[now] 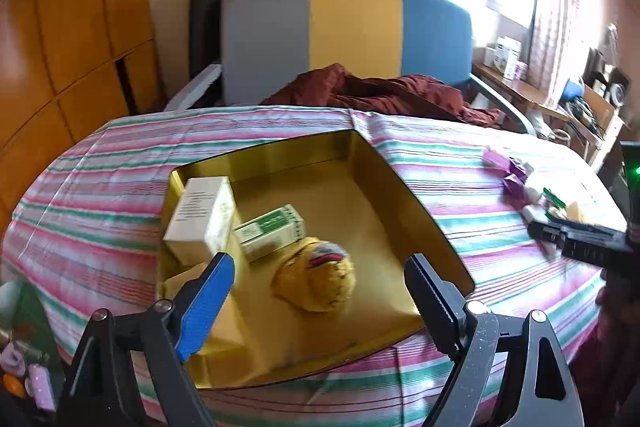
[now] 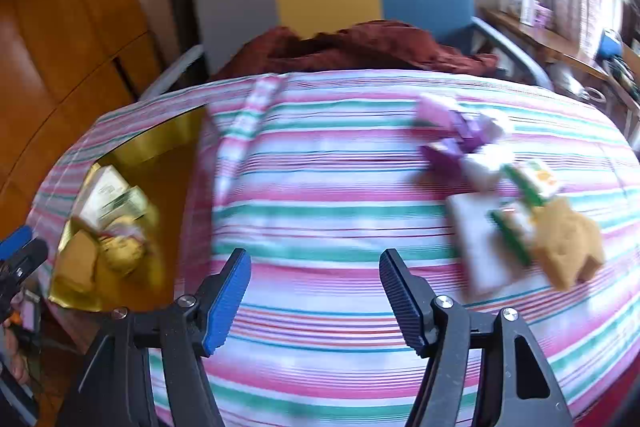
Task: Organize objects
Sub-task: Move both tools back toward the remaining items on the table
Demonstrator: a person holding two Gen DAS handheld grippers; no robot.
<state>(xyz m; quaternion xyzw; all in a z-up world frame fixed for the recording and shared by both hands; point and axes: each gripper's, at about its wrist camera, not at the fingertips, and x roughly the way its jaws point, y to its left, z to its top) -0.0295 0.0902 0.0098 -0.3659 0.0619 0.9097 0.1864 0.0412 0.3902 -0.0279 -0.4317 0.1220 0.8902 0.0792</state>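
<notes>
Clutter still to be sorted lies ahead and to the right of the right gripper (image 2: 315,297): purple boxes (image 2: 452,139), a white packet (image 2: 476,247), green-and-white cartons (image 2: 528,183) and a tan star-shaped sponge (image 2: 568,247), all bunched together on the striped desk (image 2: 320,187). Its fingers are spread and empty. The left gripper (image 1: 318,297), also spread and empty, hangs over the gold tray (image 1: 400,195), which already holds a white box (image 1: 200,215), a green carton (image 1: 272,231) and a yellow plush toy (image 1: 316,275). The right hand is nearer the pile; I judge it must swing rightward.
</notes>
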